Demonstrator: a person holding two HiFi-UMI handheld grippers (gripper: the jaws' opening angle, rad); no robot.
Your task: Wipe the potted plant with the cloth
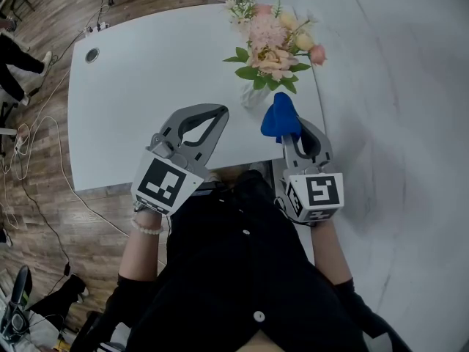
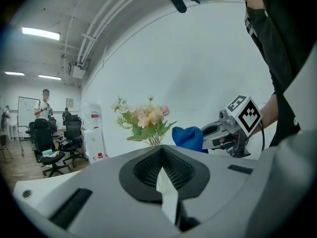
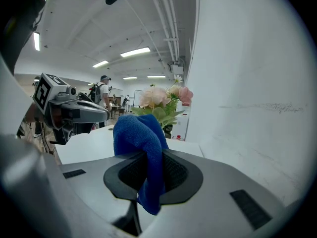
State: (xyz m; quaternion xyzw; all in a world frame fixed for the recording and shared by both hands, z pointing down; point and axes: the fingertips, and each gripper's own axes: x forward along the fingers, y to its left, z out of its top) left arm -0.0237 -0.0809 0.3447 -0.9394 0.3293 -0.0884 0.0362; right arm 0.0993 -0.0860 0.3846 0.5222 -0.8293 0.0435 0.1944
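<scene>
While upright, potted plant [image 1: 270, 59]; cloth [image 1: 281, 117] alongside

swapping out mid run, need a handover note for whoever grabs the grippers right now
Left gripper: shut, empty, held over the table to the left of the plant.
Right gripper: shut on the blue cloth, which bunches out past its jaws.
Potted plant: upright on the table's right side, with the cloth close beside it; whether they touch is unclear.
Done: cloth is in hand.
Left: wipe the plant with the cloth.
</scene>
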